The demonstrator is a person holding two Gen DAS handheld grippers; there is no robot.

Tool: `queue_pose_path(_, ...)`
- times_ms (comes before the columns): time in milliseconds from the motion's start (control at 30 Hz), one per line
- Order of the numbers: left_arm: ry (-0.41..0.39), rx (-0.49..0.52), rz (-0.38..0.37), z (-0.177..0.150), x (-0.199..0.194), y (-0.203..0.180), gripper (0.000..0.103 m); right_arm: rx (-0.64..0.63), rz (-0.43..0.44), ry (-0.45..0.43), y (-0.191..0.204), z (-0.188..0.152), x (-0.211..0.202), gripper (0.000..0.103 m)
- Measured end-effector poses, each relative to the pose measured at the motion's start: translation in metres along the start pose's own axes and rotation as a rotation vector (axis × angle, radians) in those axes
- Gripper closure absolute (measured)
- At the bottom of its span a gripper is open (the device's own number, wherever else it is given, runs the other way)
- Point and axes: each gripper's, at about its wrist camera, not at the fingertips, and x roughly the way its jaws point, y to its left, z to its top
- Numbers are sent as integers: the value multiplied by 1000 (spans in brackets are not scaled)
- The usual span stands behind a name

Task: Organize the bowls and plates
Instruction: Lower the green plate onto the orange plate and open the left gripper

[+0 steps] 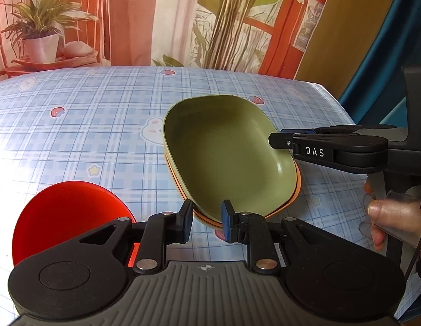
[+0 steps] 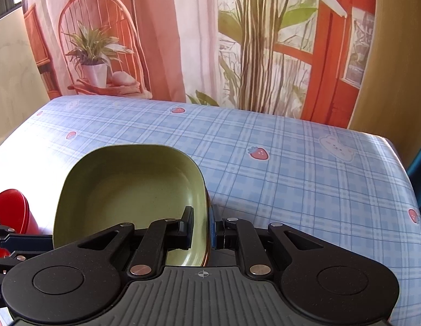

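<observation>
A square green dish (image 1: 226, 149) sits nested on orange plates (image 1: 298, 187) on the checked tablecloth. My left gripper (image 1: 207, 218) straddles the stack's near rim, its pads slightly apart with the rim between them and not clearly pressing. My right gripper (image 1: 275, 138) comes in from the right and is shut on the far right rim of the green dish. In the right wrist view that gripper (image 2: 201, 226) pinches the green dish (image 2: 129, 184) at its right wall. A red bowl (image 1: 69, 217) stands to the left of the stack, also visible as the red bowl (image 2: 12, 212).
The table (image 2: 305, 190) with its blue plaid cloth stretches to the right and back. A printed backdrop (image 2: 237, 40) hangs behind the far edge. A person's hand (image 1: 387, 217) holds the right gripper's handle. The table's right edge (image 1: 343, 108) drops off close to the dish.
</observation>
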Motion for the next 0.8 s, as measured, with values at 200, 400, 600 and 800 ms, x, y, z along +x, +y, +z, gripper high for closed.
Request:
queue_pose_path(200,-10,-2,1,1,-2,3,79,-10,-15,16,2,1,0,92)
queue_pose_path(400,-37,-16,7,3,-11,6,78,-21,-38,31,4,-1,-4,92)
queue_pose_path(600,-72,-24,15,5,-24,12,78,-20,-65,19,6,-1,-16,90)
queue_pose_path(800,-121,5,49,9,-40,22,68,-20,-62,-3,18,2,-28,86)
